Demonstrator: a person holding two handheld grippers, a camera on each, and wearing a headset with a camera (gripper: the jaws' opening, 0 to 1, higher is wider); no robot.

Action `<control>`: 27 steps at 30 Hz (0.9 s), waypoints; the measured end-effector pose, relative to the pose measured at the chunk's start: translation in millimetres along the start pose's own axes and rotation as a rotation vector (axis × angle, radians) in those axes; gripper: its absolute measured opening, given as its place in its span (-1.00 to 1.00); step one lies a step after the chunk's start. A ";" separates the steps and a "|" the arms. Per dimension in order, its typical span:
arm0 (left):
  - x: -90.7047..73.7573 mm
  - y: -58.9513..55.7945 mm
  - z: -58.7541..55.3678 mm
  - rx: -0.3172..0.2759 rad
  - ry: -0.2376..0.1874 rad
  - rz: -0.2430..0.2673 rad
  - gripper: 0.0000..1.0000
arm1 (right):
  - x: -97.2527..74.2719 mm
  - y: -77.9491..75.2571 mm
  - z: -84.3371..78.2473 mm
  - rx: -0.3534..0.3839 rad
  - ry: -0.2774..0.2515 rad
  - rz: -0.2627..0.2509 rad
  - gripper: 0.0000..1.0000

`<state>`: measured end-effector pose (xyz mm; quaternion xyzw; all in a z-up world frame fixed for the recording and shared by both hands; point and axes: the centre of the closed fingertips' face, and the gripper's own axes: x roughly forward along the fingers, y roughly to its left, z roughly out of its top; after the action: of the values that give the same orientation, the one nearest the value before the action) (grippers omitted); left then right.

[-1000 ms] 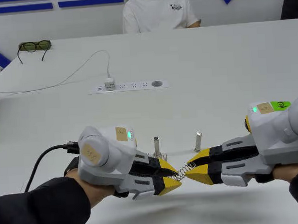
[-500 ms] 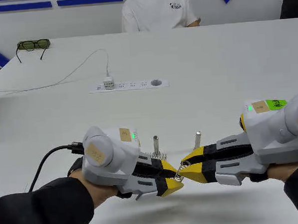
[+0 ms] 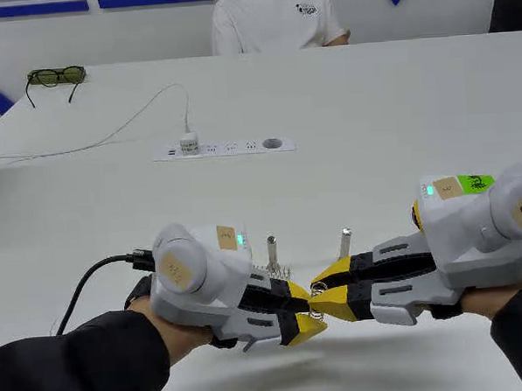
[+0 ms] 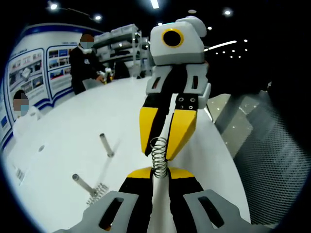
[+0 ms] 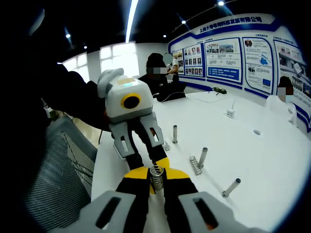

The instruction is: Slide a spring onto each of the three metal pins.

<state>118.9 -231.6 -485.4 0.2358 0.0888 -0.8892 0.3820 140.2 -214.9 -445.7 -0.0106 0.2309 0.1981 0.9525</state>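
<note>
Left claw (image 3: 313, 314) and right claw (image 3: 318, 291) meet tip to tip, both pinching one spring (image 4: 159, 155), seemingly a handover to aim it at bare pins (image 3: 273, 249) at 12 o'clock.

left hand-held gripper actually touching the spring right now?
Touching. The left gripper view shows the left hand-held gripper with its yellow tips pinching the lower end of the spring, no gap either side.

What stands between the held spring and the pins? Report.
Nothing visible does. The spring has open space to the nearest pin, whose top is bare; a loose spring lies on the table beside its base.
</note>
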 end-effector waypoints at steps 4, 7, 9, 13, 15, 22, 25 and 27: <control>-3.9 2.7 0.2 -0.011 -0.007 0.014 -0.68 | -0.4 -1.0 -0.3 0.004 0.002 -0.004 -0.77; -7.9 6.1 0.1 -0.026 -0.014 0.026 -0.64 | -1.6 -3.1 -0.6 0.006 0.003 -0.011 -0.77; -11.1 7.4 1.0 -0.037 -0.021 0.033 -0.58 | -2.4 -4.9 -0.3 0.008 0.001 -0.017 -0.77; -17.4 9.8 0.2 -0.048 -0.028 0.047 -0.51 | -3.6 -6.9 0.3 0.009 -0.001 -0.024 -0.77; -21.2 11.0 0.0 -0.058 -0.034 0.057 -0.47 | -4.2 -7.9 0.1 0.008 0.001 -0.028 -0.77; -36.0 15.3 -2.2 -0.085 -0.054 0.090 -0.40 | -6.6 -11.6 0.4 0.008 0.002 -0.040 -0.77; -42.5 17.2 -2.7 -0.099 -0.064 0.110 -0.35 | -8.5 -15.2 0.3 0.008 0.004 -0.049 -0.77; -46.9 18.4 -4.2 -0.105 -0.067 0.122 -0.33 | -9.9 -18.0 0.7 0.009 0.002 -0.056 -0.77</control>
<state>161.6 -213.0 -465.9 0.1903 0.1078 -0.8657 0.4501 139.3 -235.1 -442.0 -0.0131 0.2325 0.1703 0.9575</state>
